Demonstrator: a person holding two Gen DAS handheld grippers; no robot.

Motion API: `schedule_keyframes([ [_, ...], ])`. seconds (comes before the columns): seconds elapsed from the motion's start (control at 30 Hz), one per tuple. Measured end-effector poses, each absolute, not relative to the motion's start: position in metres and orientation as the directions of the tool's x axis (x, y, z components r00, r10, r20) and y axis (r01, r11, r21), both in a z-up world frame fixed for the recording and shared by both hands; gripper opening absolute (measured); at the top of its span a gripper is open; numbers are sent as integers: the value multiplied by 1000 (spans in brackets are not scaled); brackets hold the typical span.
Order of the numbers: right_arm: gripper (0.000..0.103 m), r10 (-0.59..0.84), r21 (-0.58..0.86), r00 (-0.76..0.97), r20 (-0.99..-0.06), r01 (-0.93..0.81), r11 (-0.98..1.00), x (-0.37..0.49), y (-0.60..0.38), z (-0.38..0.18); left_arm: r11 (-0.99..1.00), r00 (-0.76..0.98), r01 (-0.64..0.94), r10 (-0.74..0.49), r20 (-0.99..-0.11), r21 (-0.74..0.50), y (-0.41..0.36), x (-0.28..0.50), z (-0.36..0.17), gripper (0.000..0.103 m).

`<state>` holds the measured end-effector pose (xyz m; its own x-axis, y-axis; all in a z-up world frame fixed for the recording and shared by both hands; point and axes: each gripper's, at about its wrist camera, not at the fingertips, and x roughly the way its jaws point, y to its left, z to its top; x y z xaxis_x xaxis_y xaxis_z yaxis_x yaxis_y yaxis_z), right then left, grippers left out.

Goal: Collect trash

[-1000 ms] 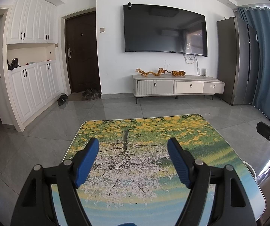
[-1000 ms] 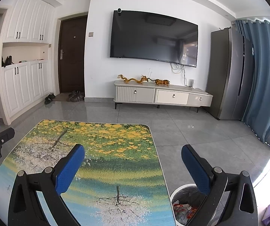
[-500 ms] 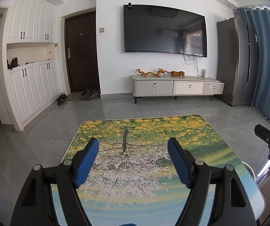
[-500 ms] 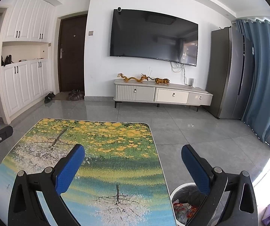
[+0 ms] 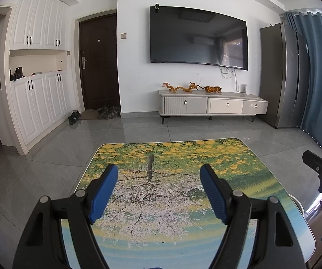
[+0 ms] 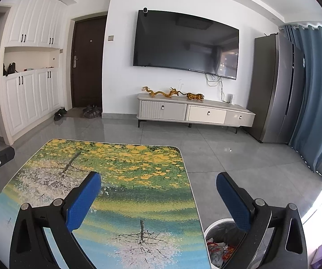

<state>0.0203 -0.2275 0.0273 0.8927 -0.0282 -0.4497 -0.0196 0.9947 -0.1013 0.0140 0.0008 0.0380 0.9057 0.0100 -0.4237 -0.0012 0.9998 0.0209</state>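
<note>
At the far left of the room stand white cupboards point(image 5: 37, 85) with a dark bag point(image 5: 17, 74) in their open shelf, then a dark brown door point(image 5: 99, 65) with shoes point(image 5: 107, 113) on the floor before it. Nearer, the left gripper point(image 5: 158, 172) hovers above a table point(image 5: 183, 157) whose top bears a printed picture of trees, yellow blossom and water; its blue-padded jaws are spread wide with nothing between them. On the white wall beyond hangs a large dark television point(image 5: 198, 38), and under it a low pale cabinet point(image 5: 212, 105) carries golden dragon figures point(image 5: 183, 87). The right gripper point(image 6: 158, 179) hangs over the table's right edge, its jaws likewise spread wide and empty, the left finger above the tabletop and the right finger out past the edge, over the floor. Just beside the table on that side, on the grey tiled floor point(image 6: 228, 157), stands a white bin point(image 6: 219, 226) lined with a bag; red and white wrappers point(image 6: 219, 246) lie inside it, partly hidden by the right finger. In the left wrist view only a sliver of the bin's rim shows past the table's corner, with the right gripper's tip at the frame edge. Farther right stands a tall grey fridge point(image 6: 275, 87), and beside it hang blue curtains point(image 6: 315, 98)
</note>
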Motion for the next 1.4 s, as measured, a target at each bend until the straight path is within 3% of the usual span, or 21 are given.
schedule_keyframes([
  [1.4, 103, -34, -101, 886, -462, -15, 995, 27, -229, 19, 1000, 899, -16, 18, -438, 8, 6, 16, 26, 75],
])
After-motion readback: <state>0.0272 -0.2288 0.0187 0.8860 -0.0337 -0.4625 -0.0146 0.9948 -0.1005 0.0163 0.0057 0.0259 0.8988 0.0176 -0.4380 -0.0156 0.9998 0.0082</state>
